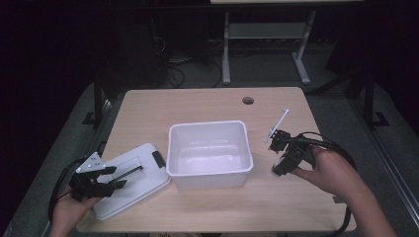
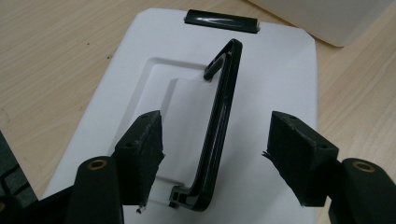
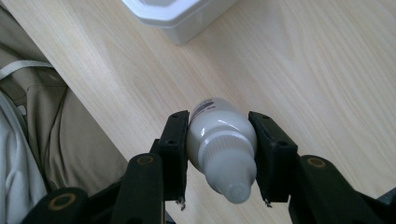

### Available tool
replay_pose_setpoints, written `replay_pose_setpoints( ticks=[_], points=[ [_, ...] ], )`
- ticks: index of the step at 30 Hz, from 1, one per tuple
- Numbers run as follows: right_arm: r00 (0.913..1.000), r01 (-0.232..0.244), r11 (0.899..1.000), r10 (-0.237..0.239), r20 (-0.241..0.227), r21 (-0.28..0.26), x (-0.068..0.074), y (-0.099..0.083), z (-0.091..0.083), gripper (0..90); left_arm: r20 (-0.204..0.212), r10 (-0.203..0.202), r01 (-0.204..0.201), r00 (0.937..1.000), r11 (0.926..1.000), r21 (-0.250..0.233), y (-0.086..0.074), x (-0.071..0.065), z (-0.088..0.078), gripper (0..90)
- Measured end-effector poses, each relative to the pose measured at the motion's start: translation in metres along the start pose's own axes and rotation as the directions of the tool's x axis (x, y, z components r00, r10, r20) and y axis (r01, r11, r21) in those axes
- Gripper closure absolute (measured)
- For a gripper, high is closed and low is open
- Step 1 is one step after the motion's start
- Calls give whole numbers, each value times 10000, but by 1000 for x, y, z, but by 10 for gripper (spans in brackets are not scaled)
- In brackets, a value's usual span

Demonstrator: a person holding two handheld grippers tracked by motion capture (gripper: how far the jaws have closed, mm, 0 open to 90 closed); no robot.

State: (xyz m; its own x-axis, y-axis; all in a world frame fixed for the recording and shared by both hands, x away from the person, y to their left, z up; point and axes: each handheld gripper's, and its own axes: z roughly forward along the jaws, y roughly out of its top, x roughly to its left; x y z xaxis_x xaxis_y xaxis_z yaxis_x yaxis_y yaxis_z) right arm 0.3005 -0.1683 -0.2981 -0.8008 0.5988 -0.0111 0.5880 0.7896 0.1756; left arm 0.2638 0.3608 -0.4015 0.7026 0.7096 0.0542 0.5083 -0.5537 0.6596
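Observation:
A small white bottle [image 3: 219,133] with a ribbed cap sits between the pads of my right gripper [image 3: 219,156], cap end toward the camera, held above the wooden table. In the high view that gripper [image 1: 279,143] hangs right of the white bin [image 1: 210,170]. My left gripper [image 1: 118,178] hovers over the white lid [image 1: 143,185] at the front left. Its jaws [image 2: 217,144] stand wide apart on either side of the lid's raised black handle [image 2: 223,107], and neither pad touches it.
A black latch [image 2: 222,21] sits at the lid's far edge. A thin white stick [image 1: 278,123] shows just beyond my right gripper. The table [image 1: 197,106] has a round cable hole [image 1: 248,100] at the back. A person's clothing [image 3: 56,135] lies past the table's near edge.

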Motion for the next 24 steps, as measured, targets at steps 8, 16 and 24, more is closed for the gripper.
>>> replay_pose_setpoints(
  ticks=[8,16,24],
  points=[
    [10000,60,10000,-60,40,4,3,8,-16,595,-96,25,-25,10000,10000,39,-1,1,1,346],
    [9998,204,9998,-204,-2,-48,5,17,-27,595,-72,41,-40,10000,9999,104,0,-1,2,344],
    [9992,379,9993,-380,-78,-73,11,30,-33,595,-63,76,-75,10000,9999,148,1,-1,1,343]
  ],
)
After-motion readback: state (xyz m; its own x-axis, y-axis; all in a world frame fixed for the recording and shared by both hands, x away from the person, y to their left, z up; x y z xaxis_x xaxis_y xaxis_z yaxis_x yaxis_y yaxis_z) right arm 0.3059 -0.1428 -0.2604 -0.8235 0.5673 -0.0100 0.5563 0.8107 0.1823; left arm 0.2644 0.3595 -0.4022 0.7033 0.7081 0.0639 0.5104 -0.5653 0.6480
